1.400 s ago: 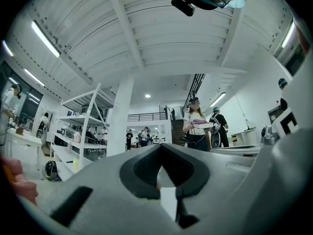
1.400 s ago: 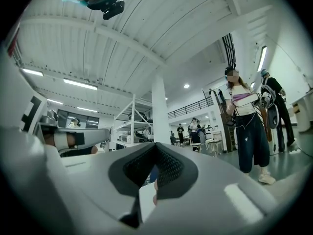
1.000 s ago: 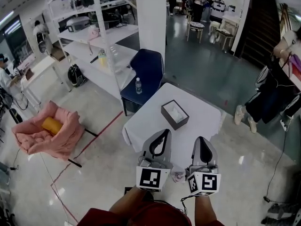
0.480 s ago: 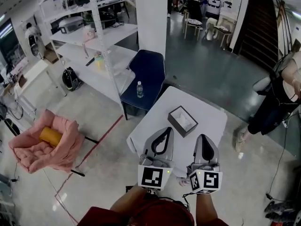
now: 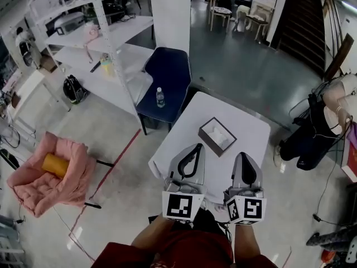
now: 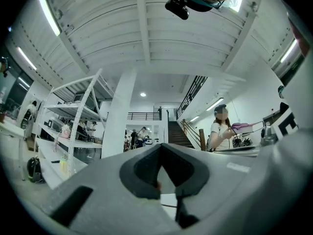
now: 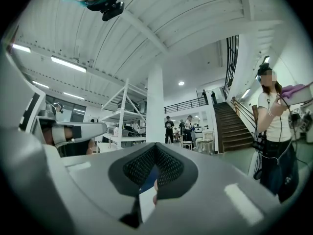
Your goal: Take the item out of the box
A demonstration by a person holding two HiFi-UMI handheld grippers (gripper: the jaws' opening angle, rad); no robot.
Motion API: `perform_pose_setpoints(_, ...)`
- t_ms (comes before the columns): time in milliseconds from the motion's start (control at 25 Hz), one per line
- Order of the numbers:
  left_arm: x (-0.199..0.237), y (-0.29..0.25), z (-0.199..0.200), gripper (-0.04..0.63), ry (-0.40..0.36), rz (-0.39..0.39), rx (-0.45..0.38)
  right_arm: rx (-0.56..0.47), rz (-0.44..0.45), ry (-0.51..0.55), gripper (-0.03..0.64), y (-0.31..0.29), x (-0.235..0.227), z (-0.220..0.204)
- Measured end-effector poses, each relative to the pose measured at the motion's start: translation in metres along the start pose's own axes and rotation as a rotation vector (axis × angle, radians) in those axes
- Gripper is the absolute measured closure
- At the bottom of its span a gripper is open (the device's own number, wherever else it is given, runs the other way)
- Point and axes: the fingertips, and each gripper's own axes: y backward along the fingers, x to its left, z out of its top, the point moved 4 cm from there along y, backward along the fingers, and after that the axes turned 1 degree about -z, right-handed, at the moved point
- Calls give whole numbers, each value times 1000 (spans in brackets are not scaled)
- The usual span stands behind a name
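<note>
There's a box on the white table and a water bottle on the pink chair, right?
Not quite: the head view shows the water bottle standing on the blue chair. The box is on the white table, as you said.

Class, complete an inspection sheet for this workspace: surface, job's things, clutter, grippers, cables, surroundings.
Surface: white table, bare apart from the box.
Job's things: dark open box on the table, white contents inside; the item cannot be made out.
Clutter: nothing seen on the table.
Grippers: left gripper and right gripper both shut, empty, short of the box.
Cables: thin cable on the floor at right.
Surroundings: blue chair bearing a water bottle, white shelving, pink armchair, person at right.
</note>
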Motion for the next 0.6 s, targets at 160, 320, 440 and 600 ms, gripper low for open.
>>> perform_pose_setpoints(160, 6, -23, -8, 592, 6, -8, 1, 6, -5, -14, 617, -22, -12, -8)
perform_pose_setpoints(320, 9, -55, -16, 592, -12, -15, 1, -2, 2, -17, 617, -50, -29, -13)
perform_pose_setpoints(440, 10, -78, -22, 592, -29, -19, 15, -6, 2, -26, 617, -69, -47, -14)
perform_pose_setpoints(600, 12, -114, -31, 592, -30, -18, 15, -3, -7, -48, 617, -97, -71, -19)
